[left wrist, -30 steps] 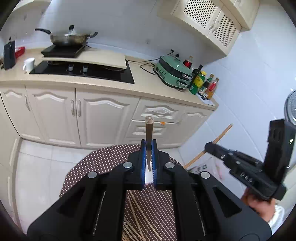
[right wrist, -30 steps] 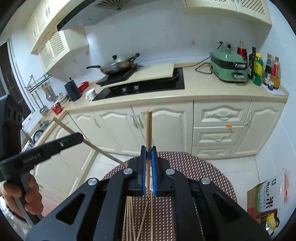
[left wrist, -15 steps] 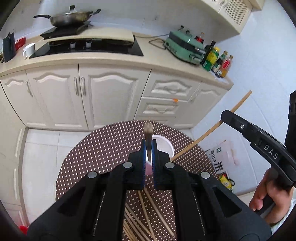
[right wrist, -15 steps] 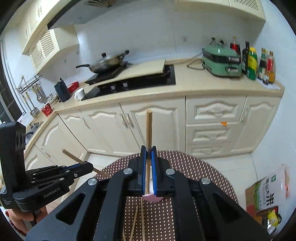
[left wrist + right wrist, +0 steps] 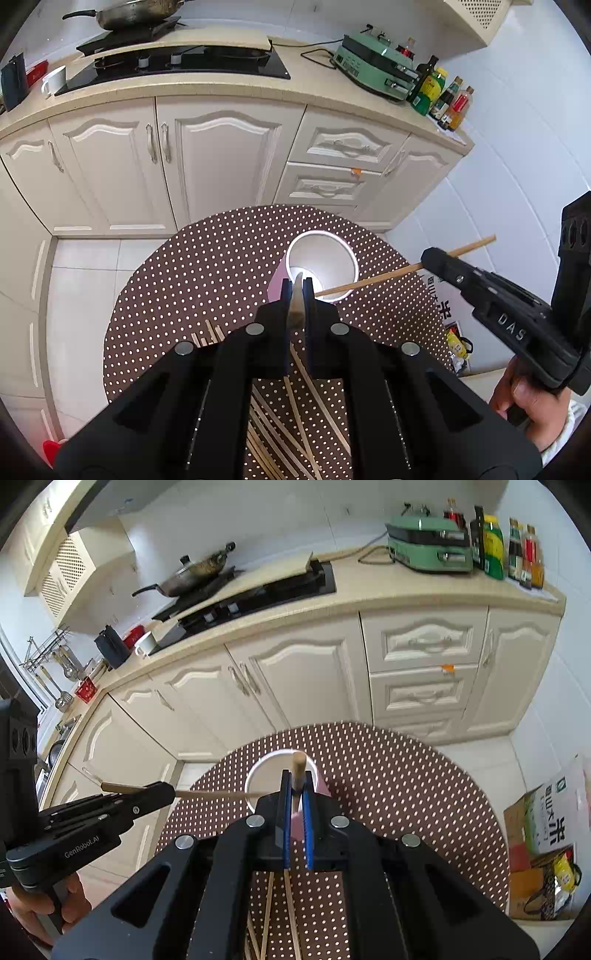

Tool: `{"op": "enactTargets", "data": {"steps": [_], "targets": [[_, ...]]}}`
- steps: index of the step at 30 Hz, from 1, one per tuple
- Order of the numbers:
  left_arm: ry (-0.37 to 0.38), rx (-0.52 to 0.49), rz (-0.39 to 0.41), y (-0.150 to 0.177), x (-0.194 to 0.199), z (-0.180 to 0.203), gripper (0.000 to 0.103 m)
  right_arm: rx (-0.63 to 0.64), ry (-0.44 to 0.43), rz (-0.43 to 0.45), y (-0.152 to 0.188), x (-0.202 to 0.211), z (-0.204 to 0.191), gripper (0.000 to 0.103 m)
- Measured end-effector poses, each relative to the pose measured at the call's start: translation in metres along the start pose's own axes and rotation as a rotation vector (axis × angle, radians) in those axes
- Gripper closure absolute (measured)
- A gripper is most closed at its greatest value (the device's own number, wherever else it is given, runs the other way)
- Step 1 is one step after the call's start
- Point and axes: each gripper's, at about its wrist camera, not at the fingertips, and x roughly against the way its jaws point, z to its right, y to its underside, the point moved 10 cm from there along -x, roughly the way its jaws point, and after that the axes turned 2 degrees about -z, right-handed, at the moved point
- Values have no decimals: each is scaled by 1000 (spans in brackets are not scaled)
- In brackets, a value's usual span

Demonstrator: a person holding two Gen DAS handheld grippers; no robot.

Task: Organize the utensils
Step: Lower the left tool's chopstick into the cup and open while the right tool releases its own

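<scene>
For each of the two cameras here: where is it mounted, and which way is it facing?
Left wrist: on the left gripper, tilted down at the cup and dotted table; jaws shut on a chopstick; right gripper and hand show.
Right wrist: on the right gripper, facing the cabinets; left gripper shows.
Shared: cup, table, stove.

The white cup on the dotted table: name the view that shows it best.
Left wrist view: the white cup shows its whole rim and inside, only its near edge behind the left gripper. In the right wrist view the right gripper hides half the cup.
</scene>
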Motion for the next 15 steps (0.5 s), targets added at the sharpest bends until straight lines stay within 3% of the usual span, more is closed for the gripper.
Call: {"op": "enactTargets", "data": {"steps": [8,11,12,13,14,15], "targets": [[-8,4,-22,2,-6,0,95,-23,-7,-56,14,-16,3,98],[-15,17,-43,5,-9,-3,90,-35,-12,-72,18,-20,3,96],[-14,18,-46,6,-9,-3,80,-39,-10,-74,19,-20,3,95],[-17,19,-44,6,-8,-3,60,-41,-10,-74,19,-20,3,95],[-25,21,-28,5,-5,-5,48,-44,-12,-75,20,-20,3,95],[-25,23,-12,4,-2,-5,44,-47,-14,-76,20,-20,3,95]]}}
